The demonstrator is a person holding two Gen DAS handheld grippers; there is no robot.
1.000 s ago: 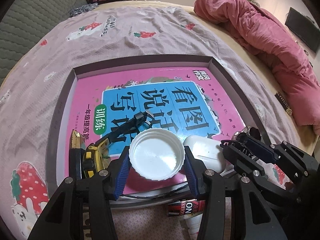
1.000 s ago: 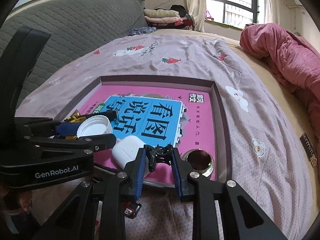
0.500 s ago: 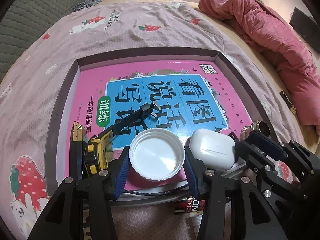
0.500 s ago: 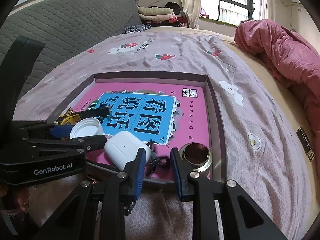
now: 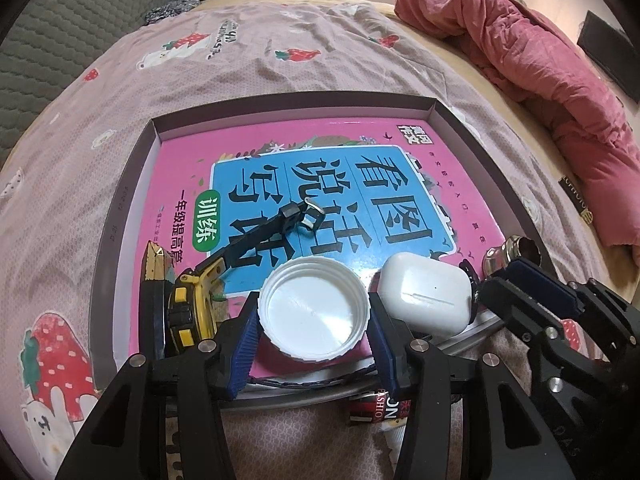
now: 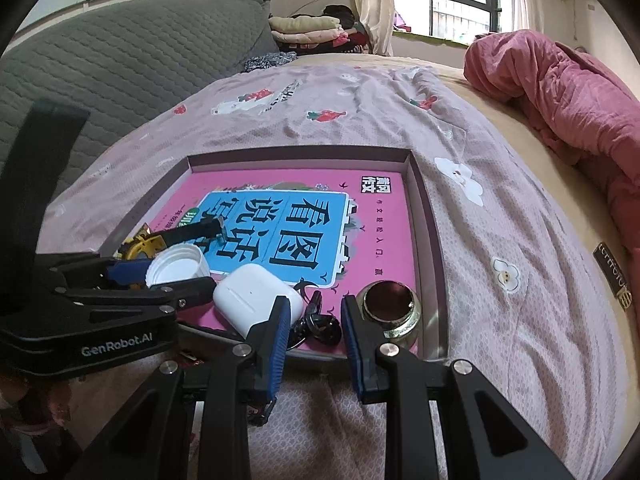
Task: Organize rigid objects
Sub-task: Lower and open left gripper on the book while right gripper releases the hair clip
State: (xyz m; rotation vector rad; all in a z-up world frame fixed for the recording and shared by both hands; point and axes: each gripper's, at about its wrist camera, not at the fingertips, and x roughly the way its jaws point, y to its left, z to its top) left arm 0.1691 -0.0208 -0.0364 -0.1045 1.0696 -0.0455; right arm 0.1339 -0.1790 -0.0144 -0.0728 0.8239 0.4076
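Note:
My left gripper (image 5: 312, 334) is shut on a white bottle cap (image 5: 313, 312), held over the near edge of a shallow box (image 5: 136, 184) lined with a pink book. My right gripper (image 6: 314, 322) is open; a small black clip (image 6: 318, 324) lies in the box between its fingers. A white earbud case (image 5: 426, 296) lies between the two grippers, also seen in the right wrist view (image 6: 256, 298). A brass cup (image 6: 390, 312) stands in the box's near right corner. A yellow tape measure (image 5: 188, 304) with a black strap lies at the near left.
The box sits on a bed with a pink strawberry-print sheet (image 5: 248, 52). A red quilt (image 6: 560, 92) is piled at the far right. A grey headboard (image 6: 120, 52) runs along the left. A small red-labelled item (image 5: 376, 404) lies outside the box's near edge.
My right gripper has opened and let go of the black clip, which now lies in the box. The left gripper still holds the cap and has shifted slightly.

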